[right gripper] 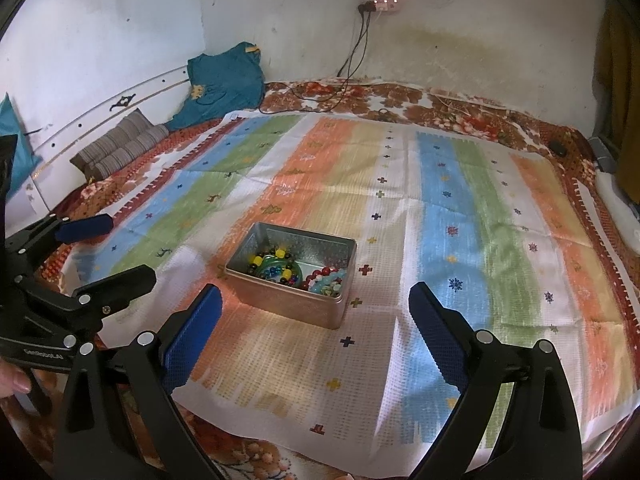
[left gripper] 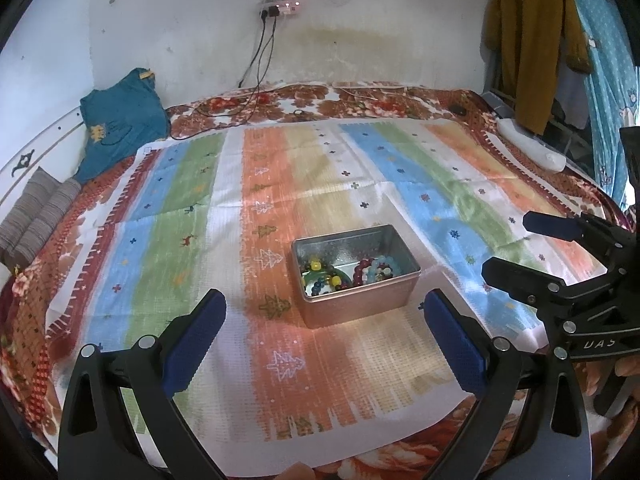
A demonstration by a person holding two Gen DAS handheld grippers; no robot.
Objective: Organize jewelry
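White lettering reading "GenRobot.AI" runs along the black body of the left gripper [right gripper: 94,248], seen from the right wrist. On the right gripper [left gripper: 516,244], white letters appear upside down, only "UAS" legible. Nothing else here is readable.

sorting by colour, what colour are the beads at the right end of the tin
Dark red beads beside pale blue ones, in the silver tin; clearest in the left wrist view.

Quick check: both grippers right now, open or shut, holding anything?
Left gripper: open, holding nothing, short of the metal tin.
Right gripper: open, holding nothing; the beaded jewelry lies in the tin.
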